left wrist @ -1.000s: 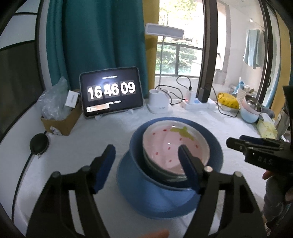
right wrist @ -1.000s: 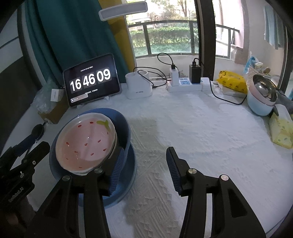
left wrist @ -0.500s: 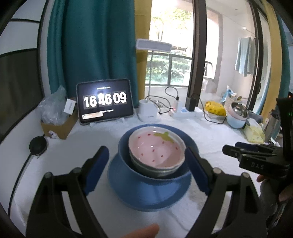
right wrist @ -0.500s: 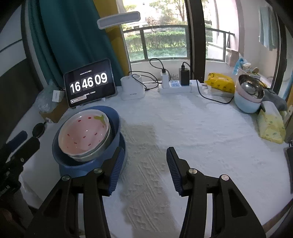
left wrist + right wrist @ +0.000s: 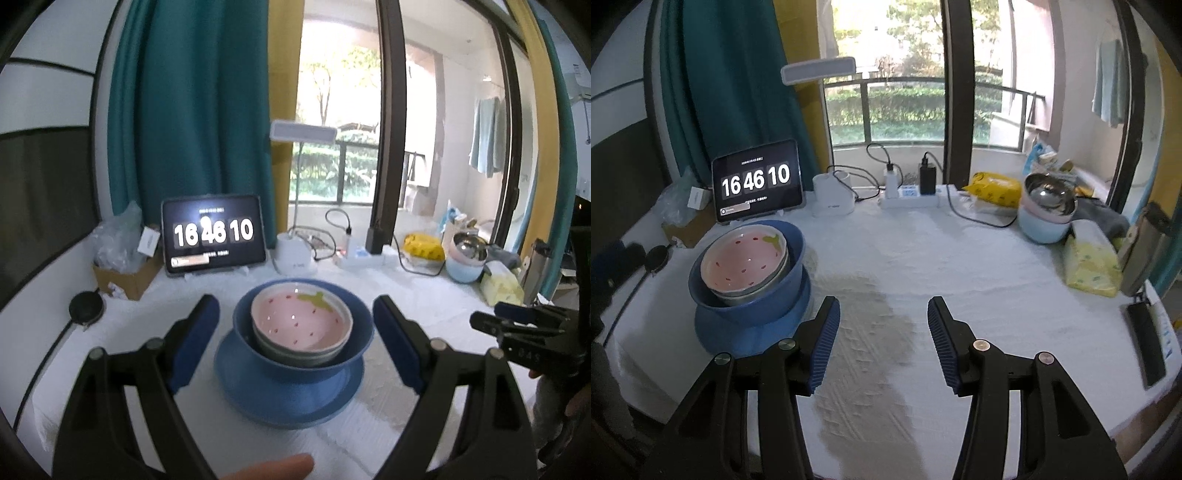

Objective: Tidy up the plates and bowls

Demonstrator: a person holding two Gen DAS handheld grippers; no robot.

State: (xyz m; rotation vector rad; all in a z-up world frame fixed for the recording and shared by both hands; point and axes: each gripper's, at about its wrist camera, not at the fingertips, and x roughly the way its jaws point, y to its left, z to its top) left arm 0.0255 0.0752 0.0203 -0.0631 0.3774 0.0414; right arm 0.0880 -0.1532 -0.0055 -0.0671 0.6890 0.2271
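A pink strawberry-print bowl point(image 5: 301, 323) sits nested in a grey bowl, inside a blue bowl point(image 5: 306, 365), on a blue plate point(image 5: 288, 402). The stack stands on the white tablecloth. My left gripper point(image 5: 295, 310) is open and held back from the stack, with its blue pads point(image 5: 194, 343) apart and touching nothing. In the right wrist view the stack shows at the left, with the pink bowl point(image 5: 744, 264) on top. My right gripper point(image 5: 882, 306) is open over bare cloth to the right of the blue plate point(image 5: 753, 334). Nothing lies between its fingers.
At the back stand a tablet clock point(image 5: 214, 236), a white lamp base point(image 5: 295, 254) and a power strip point(image 5: 908, 195). A cardboard box point(image 5: 125, 277) is at the back left. Pastel bowls with a steel bowl point(image 5: 1047, 210), a yellow tissue pack point(image 5: 1089, 266) and a black device point(image 5: 1145, 339) line the right side.
Both grippers have drawn back and up from the bowl stack, which now looks smaller. The left jaws have widened. The right finger no longer overlaps the blue bowl.
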